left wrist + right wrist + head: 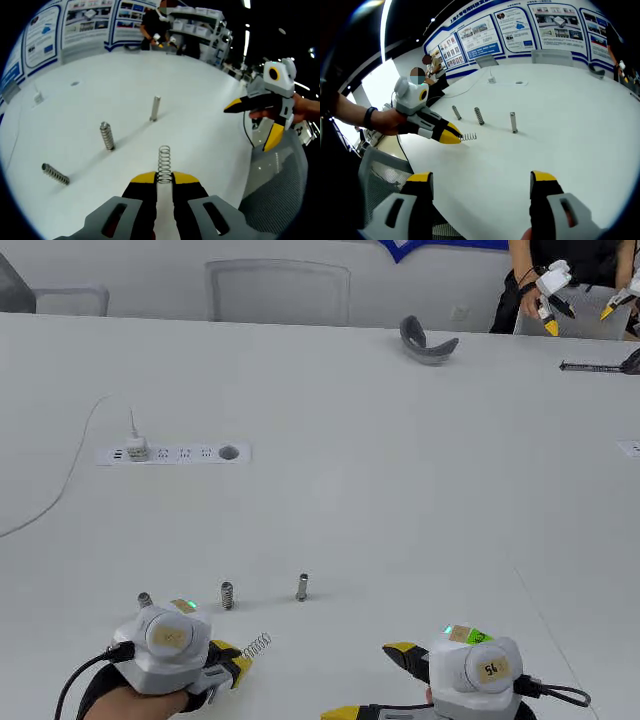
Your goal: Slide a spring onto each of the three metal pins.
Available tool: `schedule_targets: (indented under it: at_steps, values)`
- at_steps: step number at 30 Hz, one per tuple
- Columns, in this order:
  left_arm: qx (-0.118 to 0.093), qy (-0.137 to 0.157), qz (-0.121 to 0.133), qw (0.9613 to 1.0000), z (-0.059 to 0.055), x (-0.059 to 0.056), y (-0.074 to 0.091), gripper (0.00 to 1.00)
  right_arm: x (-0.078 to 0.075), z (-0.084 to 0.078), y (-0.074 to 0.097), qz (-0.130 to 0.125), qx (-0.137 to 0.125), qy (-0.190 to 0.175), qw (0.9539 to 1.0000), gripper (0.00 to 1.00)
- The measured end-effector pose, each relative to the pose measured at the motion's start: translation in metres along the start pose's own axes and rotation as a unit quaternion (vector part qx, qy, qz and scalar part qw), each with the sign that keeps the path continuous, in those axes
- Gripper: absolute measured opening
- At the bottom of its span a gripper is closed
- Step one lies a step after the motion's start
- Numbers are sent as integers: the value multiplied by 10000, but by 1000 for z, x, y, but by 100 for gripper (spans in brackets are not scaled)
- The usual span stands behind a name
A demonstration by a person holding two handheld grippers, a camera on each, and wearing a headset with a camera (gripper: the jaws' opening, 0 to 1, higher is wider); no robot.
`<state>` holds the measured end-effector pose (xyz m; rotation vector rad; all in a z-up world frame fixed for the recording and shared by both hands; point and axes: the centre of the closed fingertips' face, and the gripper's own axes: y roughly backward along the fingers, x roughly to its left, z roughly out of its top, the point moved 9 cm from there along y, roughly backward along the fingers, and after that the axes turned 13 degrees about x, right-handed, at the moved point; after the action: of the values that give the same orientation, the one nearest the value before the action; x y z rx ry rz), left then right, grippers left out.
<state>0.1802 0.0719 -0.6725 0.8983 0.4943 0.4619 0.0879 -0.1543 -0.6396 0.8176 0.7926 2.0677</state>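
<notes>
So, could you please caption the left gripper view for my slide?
Left tongs grip a spring before the bare pin.

Your worktop [400, 490] is a broad, plain white surface that runs up to the top of the head view. At centre left of that view a white power strip [172, 453] lies flat on it, with a plug seated in it and a thin white cable [66, 483] curving off to the left edge. Two grey chairs [278, 290] stand behind the far edge, against a pale wall [150, 270]. In the right gripper view, blue-and-white poster boards [520, 27] line the top, and a grey mesh chair seat [380, 170] sits at lower left. In the left gripper view, shelving [200, 22] stands at top centre, with strip lights [247, 42] at upper right.
</notes>
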Motion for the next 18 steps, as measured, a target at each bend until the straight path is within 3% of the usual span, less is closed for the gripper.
schedule_targets:
  at_steps: [11, 18]
  values:
    - [31, -67, -107, 9999, -19, -14, 15, 10, 6, 4, -5, 152, 58, 85, 9998, 80]
    - [0, -239, -238, 9994, -23, -29, 26, 10, 11, 5, -10, 376, 43, 9, 9993, 78]
